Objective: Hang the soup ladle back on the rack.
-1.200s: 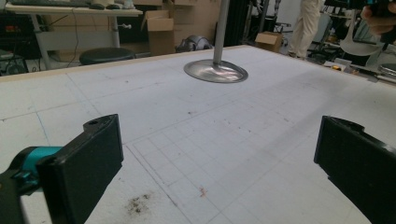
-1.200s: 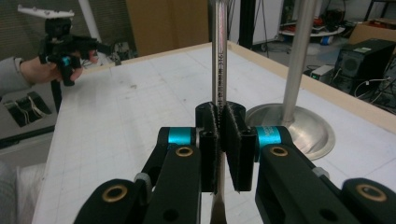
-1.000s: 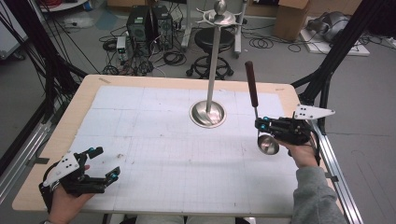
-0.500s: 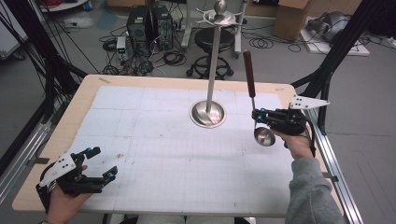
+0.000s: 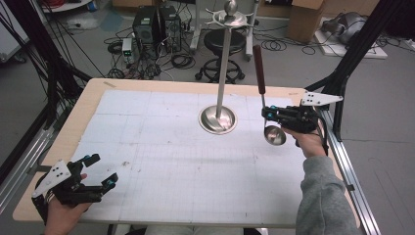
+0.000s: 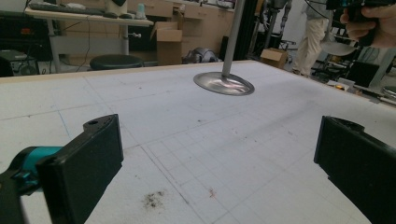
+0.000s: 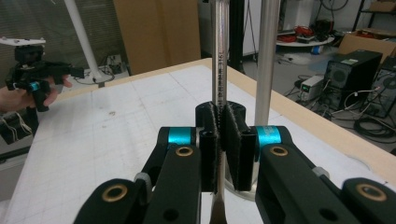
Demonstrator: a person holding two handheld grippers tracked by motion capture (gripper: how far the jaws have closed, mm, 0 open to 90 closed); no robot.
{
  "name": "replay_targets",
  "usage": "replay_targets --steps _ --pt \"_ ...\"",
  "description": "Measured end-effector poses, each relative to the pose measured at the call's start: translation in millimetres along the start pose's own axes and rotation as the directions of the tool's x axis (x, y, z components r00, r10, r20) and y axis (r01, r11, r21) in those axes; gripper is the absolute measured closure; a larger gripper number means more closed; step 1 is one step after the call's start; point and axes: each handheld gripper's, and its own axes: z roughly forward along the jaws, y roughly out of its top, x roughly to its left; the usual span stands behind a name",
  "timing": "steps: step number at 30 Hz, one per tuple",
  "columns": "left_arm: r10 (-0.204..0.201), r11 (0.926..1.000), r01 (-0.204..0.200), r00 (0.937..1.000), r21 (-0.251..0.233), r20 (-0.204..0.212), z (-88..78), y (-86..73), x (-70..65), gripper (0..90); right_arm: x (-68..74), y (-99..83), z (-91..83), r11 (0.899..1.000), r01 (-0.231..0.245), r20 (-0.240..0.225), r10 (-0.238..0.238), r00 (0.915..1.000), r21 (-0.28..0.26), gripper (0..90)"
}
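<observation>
A: Where's the ladle (image 5: 266, 110) right now?

B: In the right tongs (image 5: 265, 113), off the worktop (image 5: 161, 88) near its right edge. The pads are clamped narrow on the thin metal shaft; the right gripper view shows the shaft (image 7: 219, 60) pinched between them.

A: And its long axis?

B: Close to upright. The dark handle (image 5: 258, 68) points up and away, the bowl (image 5: 274, 135) hangs below the tongs, just over the white mat.

A: So what does the next move turn on?

B: The stand (image 5: 219, 119). Its round base sits toward the far edge of the worktop, a little right of centre, and its pole rises to a top ring of hooks (image 5: 226, 19). From the high view the stand lies to the left of the ladle, near but apart. I'd judge the handle end has to travel left and up to meet a hook.

A: Does the handle have a hanging hole?

B: Too small to tell from here; it may.

A: Which hand is nearer?

B: The right, clearly. The left tongs (image 5: 96, 170) rest at the near left corner, well apart from the stand, jaws wide with nothing between them, as the left gripper view confirms.
</observation>
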Motion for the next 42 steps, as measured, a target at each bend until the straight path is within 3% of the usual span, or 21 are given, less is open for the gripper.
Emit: replay_targets --steps 12,16,23,36,42 --pt "0.02 0.9998 -0.02 0.9998 -0.004 0.003 -3.3 -0.4 -1.7 1.8 -7.1 23.4 -1.5 1.0 0.008 0.06 -0.007 0.9982 -0.015 84.8" --pt "0.055 0.9982 -0.055 0.998 -0.023 -0.03 -4.7 0.6 -2.4 1.8 -9.5 27.0 -1.5 1.0 0.002 0.066 -0.001 0.9978 -0.013 84.8" --pt "0.048 0.9987 -0.048 0.9984 -0.018 -0.029 -4.6 -0.5 -1.3 1.8 -15.7 32.1 0.7 1.0 -0.012 0.094 0.013 0.9955 -0.005 84.8" --pt "0.042 0.999 -0.042 0.9985 -0.012 -0.034 -5.5 -1.9 -1.2 1.7 -17.5 40.0 13.1 1.0 -0.022 0.097 0.023 0.995 -0.009 84.8" --pt "0.039 0.9992 -0.039 0.9987 -0.011 -0.033 -6.0 -2.4 -1.4 1.8 -20.0 42.4 12.8 0.999 -0.032 0.1 0.036 0.9944 -0.039 84.8"
